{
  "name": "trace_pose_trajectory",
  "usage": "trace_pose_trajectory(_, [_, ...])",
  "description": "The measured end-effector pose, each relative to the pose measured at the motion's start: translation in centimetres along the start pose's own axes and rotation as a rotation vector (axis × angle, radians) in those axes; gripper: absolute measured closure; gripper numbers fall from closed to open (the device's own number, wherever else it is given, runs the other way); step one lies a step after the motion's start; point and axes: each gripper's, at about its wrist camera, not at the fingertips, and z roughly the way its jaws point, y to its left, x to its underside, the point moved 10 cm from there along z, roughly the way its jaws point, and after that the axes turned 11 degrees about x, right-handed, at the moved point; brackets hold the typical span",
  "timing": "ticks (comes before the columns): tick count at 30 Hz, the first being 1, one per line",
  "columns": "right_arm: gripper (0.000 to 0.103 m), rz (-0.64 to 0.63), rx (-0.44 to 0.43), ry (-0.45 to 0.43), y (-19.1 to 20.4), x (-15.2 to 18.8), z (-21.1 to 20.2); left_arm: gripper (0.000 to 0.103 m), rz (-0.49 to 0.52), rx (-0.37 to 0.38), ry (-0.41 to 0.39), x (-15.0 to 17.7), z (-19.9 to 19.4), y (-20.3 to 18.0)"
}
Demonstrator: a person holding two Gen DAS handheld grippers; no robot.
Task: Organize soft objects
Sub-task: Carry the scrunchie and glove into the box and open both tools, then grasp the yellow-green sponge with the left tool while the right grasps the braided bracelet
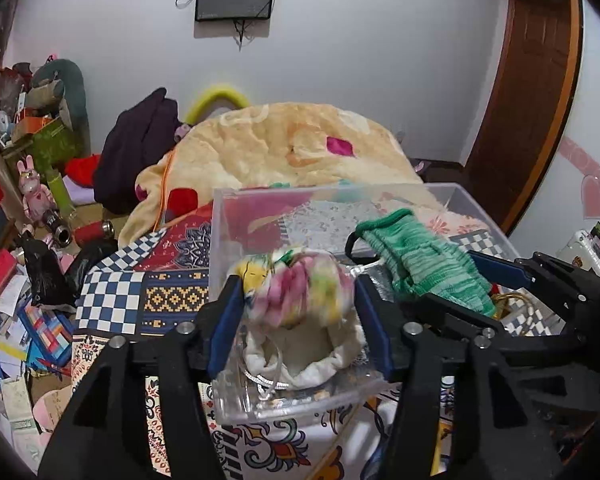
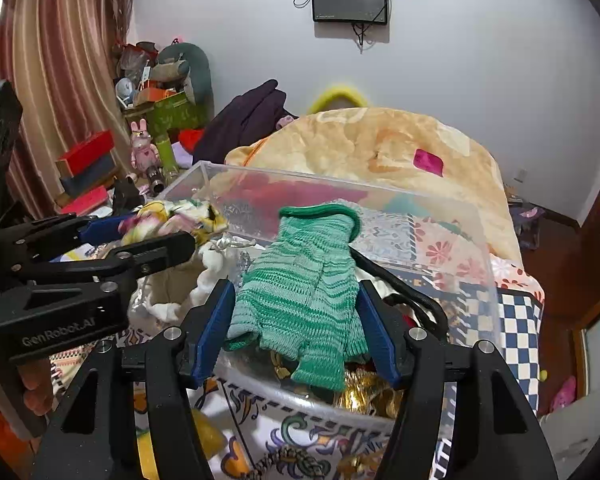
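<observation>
A clear plastic bin (image 1: 236,216) stands on the bed and also shows in the right wrist view (image 2: 452,216). My left gripper (image 1: 300,300) is shut on a pink, yellow and white floral cloth (image 1: 300,288) and holds it over the bin's near left part; that cloth also shows in the right wrist view (image 2: 172,216). My right gripper (image 2: 296,316) is shut on a green knitted glove (image 2: 300,280) over the bin's near side; the glove also shows in the left wrist view (image 1: 420,256). A white fabric pouch (image 1: 300,356) and a black strap (image 2: 412,292) lie in the bin.
A patterned bedspread (image 1: 140,292) covers the bed. A bunched peach blanket (image 2: 380,148) lies behind the bin, a dark garment (image 1: 140,148) to its left. Boxes, toys and papers (image 1: 28,208) crowd the floor at left. A wooden door (image 1: 532,92) stands at right.
</observation>
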Motion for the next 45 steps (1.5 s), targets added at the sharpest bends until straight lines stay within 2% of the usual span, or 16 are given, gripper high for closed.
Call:
trace_pose_trajectory(4, [0.044, 0.002, 0.004, -0.037, -0.4, -0.3, -1.7, 0.043, 0.017, 0.015, -0.025, -0.4, -1.5, -0.7])
trace_pose_trajectory(6, [0.036, 0.006, 0.002, -0.06, -0.6, -0.3, -2.7, 0.042, 0.026, 0.021, -0.038, -0.5, -2.5, -1.1])
trace_pose_trajectory(9, [0.033, 0.012, 0.001, -0.1, -1.0, -0.4, -4.4, 0.038, 0.04, 0.032, -0.057, -0.4, -3.8, -1.6])
trace_pose_trajectory(13, [0.031, 0.015, -0.006, -0.118, -1.4, 0.1, -5.7, 0.033, 0.059, 0.039, -0.074, 0.3, -5.6, -2.4])
trace_pose_trajectory(15, [0.026, 0.016, -0.003, -0.12, -1.5, 0.6, -6.1, 0.031, 0.065, 0.047, -0.075, 0.9, -6.3, -2.7])
trace_pose_trajectory(17, [0.024, 0.01, 0.005, -0.119, -1.5, 1.7, -6.4, 0.03, 0.071, 0.048, -0.072, 1.6, -6.9, -2.9])
trace_pose_trajectory(23, [0.024, 0.018, -0.02, -0.047, -1.4, 5.0, -5.7, 0.025, 0.078, 0.06, -0.018, 5.0, -7.2, -3.6])
trace_pose_trajectory(27, [0.024, -0.001, -0.024, 0.045, -1.1, 7.9, -3.5, 0.025, 0.077, 0.06, 0.043, 7.5, -6.4, -3.8])
trace_pose_trajectory(32, [0.024, -0.032, -0.022, 0.139, -0.4, 10.7, -1.3, 0.025, 0.042, 0.112, 0.111, 9.8, -4.7, -4.9])
trace_pose_trajectory(34, [0.027, -0.036, -0.017, 0.142, -0.3, 11.0, -1.0, 0.025, 0.051, 0.115, 0.122, 10.1, -3.8, -5.5])
trace_pose_trajectory(38, [0.046, -0.057, 0.017, 0.116, -0.5, 11.0, -1.1, 0.028, 0.061, 0.128, 0.133, 10.6, -2.5, -6.5])
trace_pose_trajectory(41, [0.063, -0.048, 0.029, 0.103, -1.1, 10.6, -1.3, 0.044, 0.056, 0.137, 0.157, 11.1, -1.4, -6.7])
trace_pose_trajectory(43, [0.07, -0.032, 0.032, 0.099, -1.5, 10.6, -1.5, 0.055, 0.043, 0.155, 0.178, 11.6, -0.8, -6.8])
trace_pose_trajectory(45, [0.08, -0.019, 0.03, 0.095, -1.9, 10.7, -1.8, 0.071, 0.045, 0.164, 0.192, 12.0, -0.5, -6.9])
